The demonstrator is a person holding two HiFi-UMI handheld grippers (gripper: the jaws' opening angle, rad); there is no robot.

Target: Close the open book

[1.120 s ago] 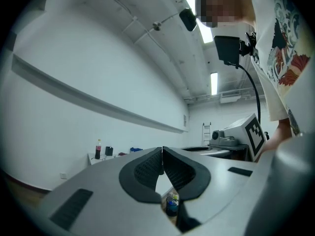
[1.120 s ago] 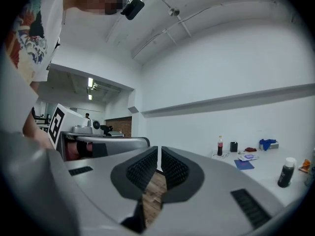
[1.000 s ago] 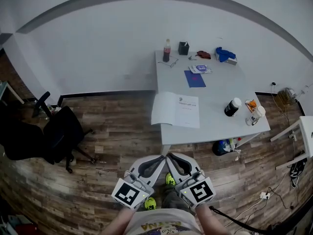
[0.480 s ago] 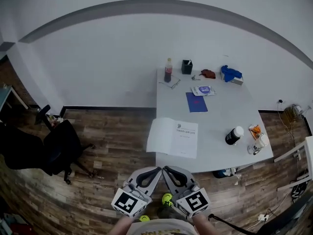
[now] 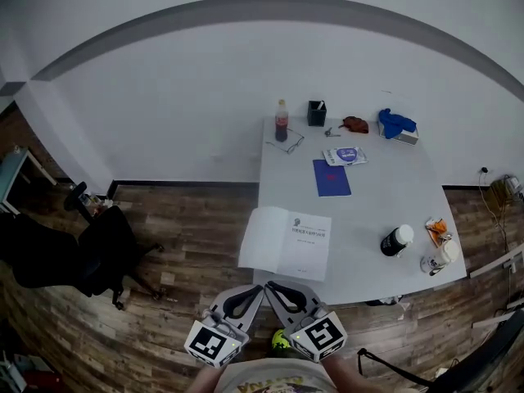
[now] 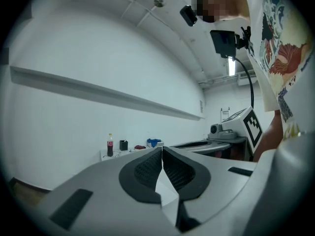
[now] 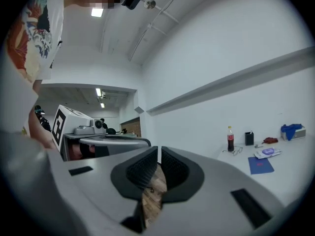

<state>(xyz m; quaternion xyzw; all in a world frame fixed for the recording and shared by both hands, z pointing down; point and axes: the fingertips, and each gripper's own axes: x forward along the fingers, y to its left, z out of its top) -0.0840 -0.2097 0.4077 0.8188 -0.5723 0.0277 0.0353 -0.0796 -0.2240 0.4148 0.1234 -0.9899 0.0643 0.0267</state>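
Observation:
The open book [image 5: 286, 242] lies with white pages up at the near left corner of the white table [image 5: 368, 211], its left page hanging over the table's edge. Both grippers are held side by side, level, just short of that corner, their tips almost meeting. My left gripper [image 5: 259, 288] is shut with nothing in it, its pads together in the left gripper view [image 6: 162, 149]. My right gripper [image 5: 270, 286] is also shut and empty [image 7: 160, 149]. Neither touches the book.
On the table stand a cola bottle [image 5: 281, 121], a black pen cup [image 5: 316, 113], glasses [image 5: 291, 143], a blue booklet [image 5: 331, 178], a blue cloth [image 5: 395, 124] and a dark jar [image 5: 395, 240]. A black office chair [image 5: 106, 236] stands on the wooden floor at the left.
Both grippers have come closer to the table together, so the book's corner now lies just beyond their tips. Their jaws stay shut.

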